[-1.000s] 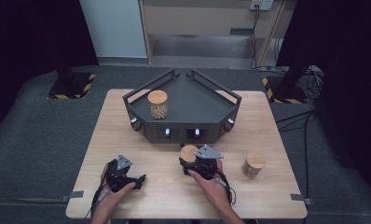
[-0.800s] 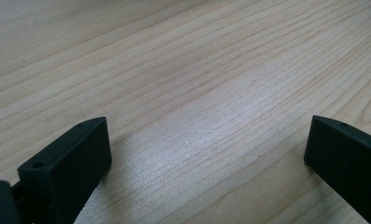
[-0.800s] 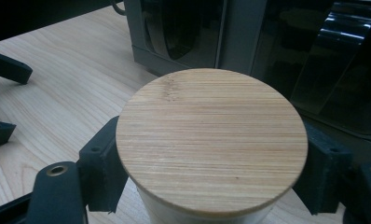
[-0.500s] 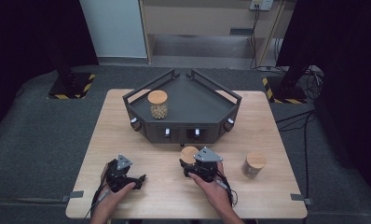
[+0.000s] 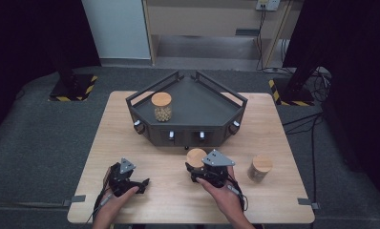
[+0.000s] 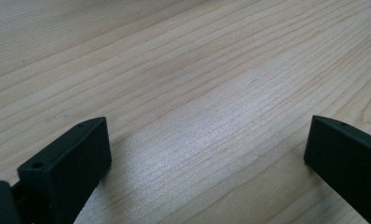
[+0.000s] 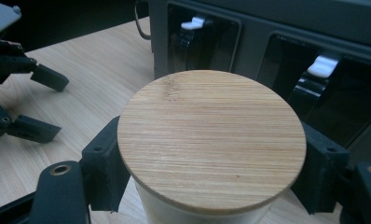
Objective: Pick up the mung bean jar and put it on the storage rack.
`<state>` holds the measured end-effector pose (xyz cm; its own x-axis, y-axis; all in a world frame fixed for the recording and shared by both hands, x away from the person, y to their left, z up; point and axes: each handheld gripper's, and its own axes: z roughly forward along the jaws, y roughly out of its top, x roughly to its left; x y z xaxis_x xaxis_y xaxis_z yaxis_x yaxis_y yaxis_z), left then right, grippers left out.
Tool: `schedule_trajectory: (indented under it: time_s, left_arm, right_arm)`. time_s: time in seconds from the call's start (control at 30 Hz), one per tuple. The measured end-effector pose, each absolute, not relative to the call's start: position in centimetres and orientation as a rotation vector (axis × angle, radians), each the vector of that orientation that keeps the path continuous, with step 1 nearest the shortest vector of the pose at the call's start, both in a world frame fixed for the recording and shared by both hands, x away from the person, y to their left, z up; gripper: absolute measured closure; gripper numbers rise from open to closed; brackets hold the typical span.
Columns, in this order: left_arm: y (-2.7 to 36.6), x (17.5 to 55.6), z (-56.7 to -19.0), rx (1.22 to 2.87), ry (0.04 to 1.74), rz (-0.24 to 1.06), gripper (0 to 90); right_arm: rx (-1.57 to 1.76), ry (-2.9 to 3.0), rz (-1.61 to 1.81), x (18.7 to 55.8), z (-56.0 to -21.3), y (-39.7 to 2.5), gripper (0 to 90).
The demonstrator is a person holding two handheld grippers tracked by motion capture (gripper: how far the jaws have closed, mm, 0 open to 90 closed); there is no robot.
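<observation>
Landmark: the dark tray (image 5: 212,112) at the far middle of the table (image 5: 131,124); all places below are told from it.
Held jar (image 5: 195,158): just in front of the tray's front wall, near side. The right gripper view shows its round wooden lid (image 7: 211,140) and pale glass body from close, with one black jaw pressed to each side below the lid.
Right gripper (image 5: 202,172): clamped on the held jar. The high view shows the hand behind it and the grey plate on top; the jaw contact is plain only from its own camera.
Left gripper (image 5: 142,183): well to the near left of the tray, resting by the table's front edge. Its own view shows the jaws spread wide over bare wood grain, nothing between them (image 6: 207,149).
Second jar (image 5: 260,167): near right of the tray, standing apart from the held jar.
Third jar (image 5: 161,106): inside the tray, left part, holding pale round pieces.
Tray front: the right gripper view shows two recesses with white latches (image 7: 326,65), small in the high view.
</observation>
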<state>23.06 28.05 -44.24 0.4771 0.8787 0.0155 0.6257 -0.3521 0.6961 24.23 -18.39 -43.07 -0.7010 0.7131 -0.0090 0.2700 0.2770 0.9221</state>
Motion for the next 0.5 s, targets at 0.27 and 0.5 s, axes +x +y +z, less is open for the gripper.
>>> schedule_trajectory:
  time_s: [0.27, 0.5]
  left_arm:
    - [28.0, 23.1, -44.2, 2.098, 1.240, 0.522, 0.0]
    - [28.0, 23.1, -44.2, 2.098, 1.240, 0.521, 0.0]
  right_arm:
    - [0.879, 2.108, 1.428, 23.9, -41.6, -18.9, 25.4]
    - [0.860, 2.090, 1.431, 23.7, -40.1, -19.4, 25.4]
